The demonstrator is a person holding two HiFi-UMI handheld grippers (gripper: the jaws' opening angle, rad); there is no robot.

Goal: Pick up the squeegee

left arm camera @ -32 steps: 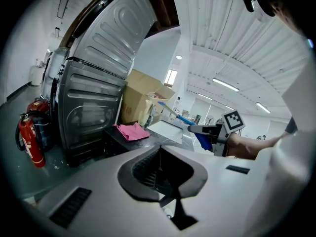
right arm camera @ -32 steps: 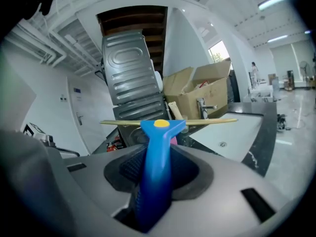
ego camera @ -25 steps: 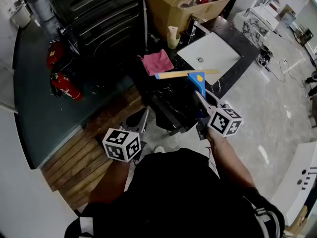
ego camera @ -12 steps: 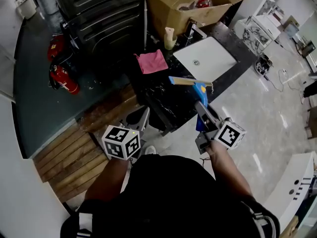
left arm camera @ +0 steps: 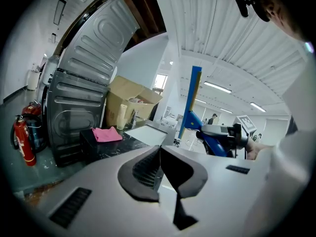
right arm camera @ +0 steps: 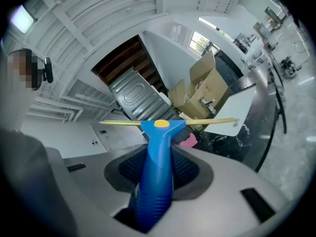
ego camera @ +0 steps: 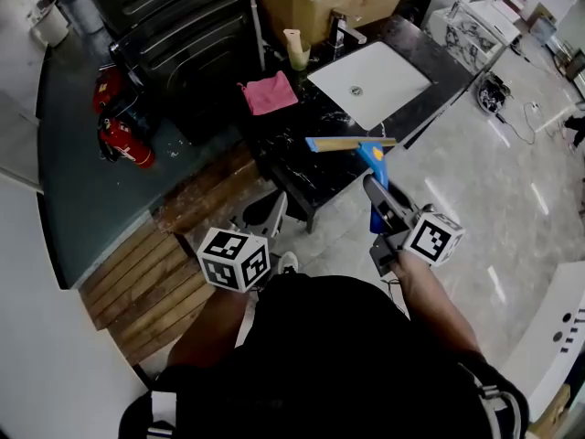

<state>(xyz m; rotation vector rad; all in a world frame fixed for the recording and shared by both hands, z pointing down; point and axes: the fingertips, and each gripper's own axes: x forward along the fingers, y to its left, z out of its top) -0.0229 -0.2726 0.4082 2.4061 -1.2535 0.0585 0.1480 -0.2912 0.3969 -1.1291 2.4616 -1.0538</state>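
Holding squeegee (right arm camera: 157,147) by blue handle in right tongs (right arm camera: 158,174), pads clamped on grip. Blade crosswise, in air over front edge of desk (ego camera: 285,149), touching nothing. Left tongs (left arm camera: 159,164) closed together, empty. We judge pickup done; next move calls only for firm, steady carry.

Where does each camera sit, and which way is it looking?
Head view: on the person's head, looking steeply down at the counter, sink and pink cloth; shows their torso, left gripper and right gripper.
Left gripper view: on the left gripper, looking along its shut, empty jaws toward the counter; the right hand shows.
Right gripper view: on the right gripper, looking along jaws shut on the squeegee; a shoulder shows.
Shared: all three show the squeegee and pink cloth.
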